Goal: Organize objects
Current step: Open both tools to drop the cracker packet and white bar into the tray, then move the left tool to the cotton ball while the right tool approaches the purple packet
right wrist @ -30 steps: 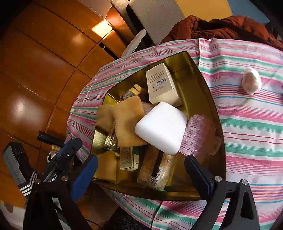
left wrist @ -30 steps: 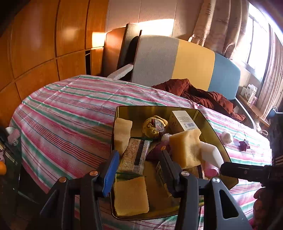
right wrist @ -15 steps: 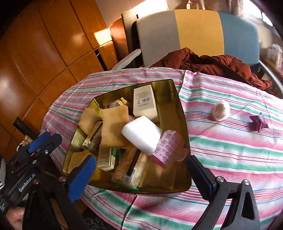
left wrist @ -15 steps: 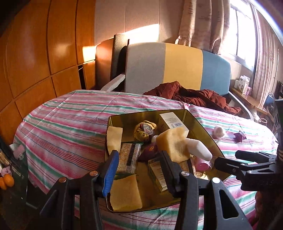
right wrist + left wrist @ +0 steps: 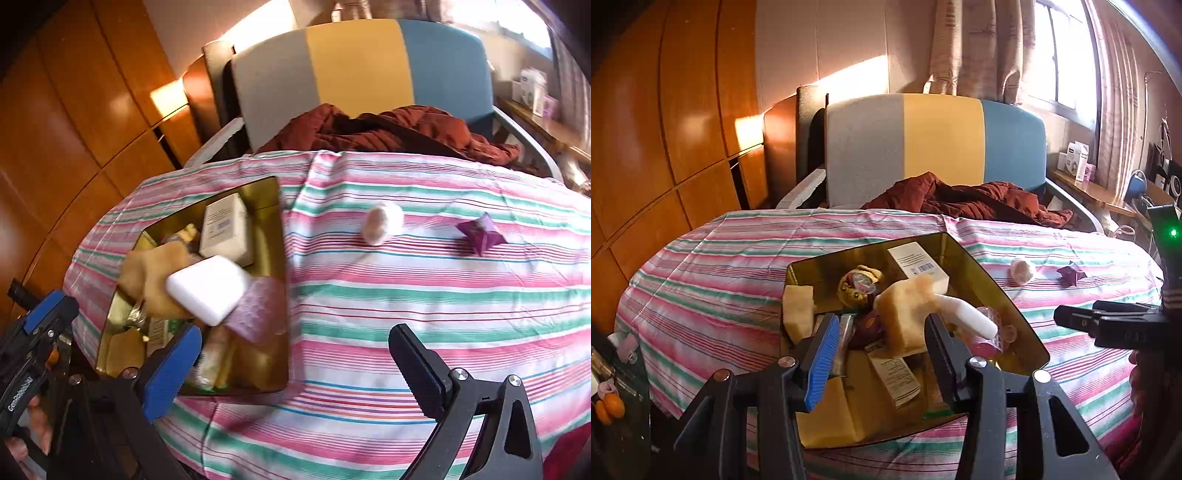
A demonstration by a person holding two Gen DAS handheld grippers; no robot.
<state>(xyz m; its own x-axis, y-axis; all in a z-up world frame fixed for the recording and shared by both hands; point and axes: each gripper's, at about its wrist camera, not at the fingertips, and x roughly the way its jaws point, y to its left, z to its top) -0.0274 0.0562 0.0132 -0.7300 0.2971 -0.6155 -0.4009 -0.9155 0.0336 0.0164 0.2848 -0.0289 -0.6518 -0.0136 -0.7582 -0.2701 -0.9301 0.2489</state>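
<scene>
Your left gripper (image 5: pixel 881 341) tilts down over the near end of the gold tray (image 5: pixel 993 291), jaws partly apart, clamped on nothing. Your right gripper (image 5: pixel 295 354) angles down over the striped cloth (image 5: pixel 424 295) beside the tray — jaws wide apart, empty. The tray is glossy metal, heaped: white box (image 5: pixel 225 227), smooth white block (image 5: pixel 208 288), tan sponges (image 5: pixel 905 317). Out on the cloth — a fuzzy white ball (image 5: pixel 382 223) and a crinkled purple wrapper (image 5: pixel 480 234).

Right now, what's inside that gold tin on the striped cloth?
The gold tin holds a white box, a white soap-like block, tan sponges, a pink plastic piece and wrapped packets. Whatever lies beneath is covered.
</scene>
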